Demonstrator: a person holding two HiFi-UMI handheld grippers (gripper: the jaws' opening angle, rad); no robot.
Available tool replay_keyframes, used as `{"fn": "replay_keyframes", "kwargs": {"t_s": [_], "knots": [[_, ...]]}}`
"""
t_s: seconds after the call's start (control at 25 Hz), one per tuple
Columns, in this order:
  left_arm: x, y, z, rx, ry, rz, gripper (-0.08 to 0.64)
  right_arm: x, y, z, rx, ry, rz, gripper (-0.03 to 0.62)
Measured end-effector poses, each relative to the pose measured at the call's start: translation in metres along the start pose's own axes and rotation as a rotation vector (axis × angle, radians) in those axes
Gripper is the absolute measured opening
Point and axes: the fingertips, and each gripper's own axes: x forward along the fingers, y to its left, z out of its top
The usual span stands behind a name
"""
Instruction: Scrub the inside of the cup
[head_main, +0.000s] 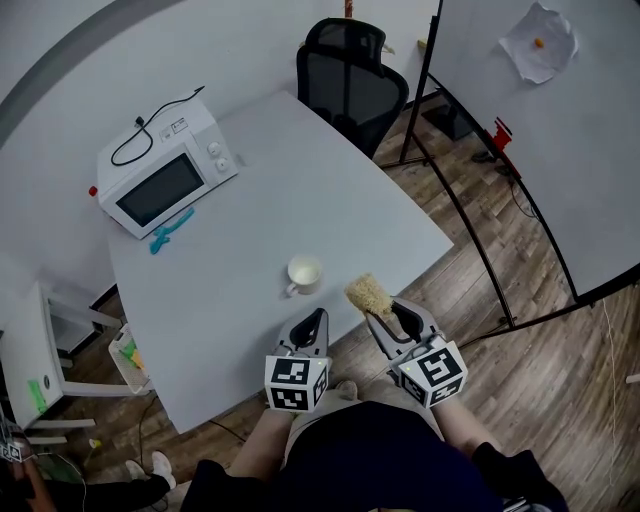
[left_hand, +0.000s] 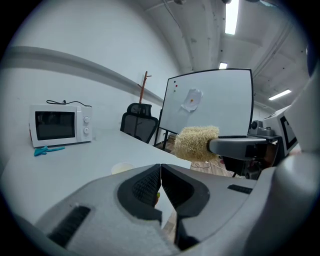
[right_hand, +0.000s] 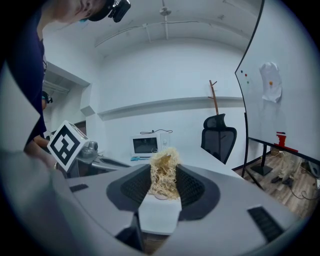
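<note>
Office or meeting room. Large white counter (head_main: 300, 190) with a microwave (head_main: 165, 170), black mesh office chair (head_main: 350, 80) at the far end, whiteboard (head_main: 540, 150) on a black stand, wood-plank floor (head_main: 520, 360), strip ceiling lights (left_hand: 231, 17), plain white walls (right_hand: 165, 75). Thin brown pole by the wall, maybe a coat stand (right_hand: 215, 97); too small to be sure.
</note>
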Motion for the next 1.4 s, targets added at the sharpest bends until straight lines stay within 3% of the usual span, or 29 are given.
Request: {"fn": "replay_keyframes", "kwargs": {"t_s": [0.44, 1.12, 1.4], "knots": [[0.001, 0.033, -0.008, -0.049, 0.001, 0.112, 0.02, 0.034, 0.0, 0.002, -0.019, 0.018, 0.111, 0.158], [0.024, 0.089, 0.003, -0.167, -0.035, 0.407, 0.02, 0.12, -0.013, 0.021, -0.114, 0.093, 0.48, 0.158], [0.03, 0.098, -0.003, -0.203, -0.042, 0.501, 0.02, 0.143, -0.017, 0.023, -0.139, 0.115, 0.595, 0.158]]}}
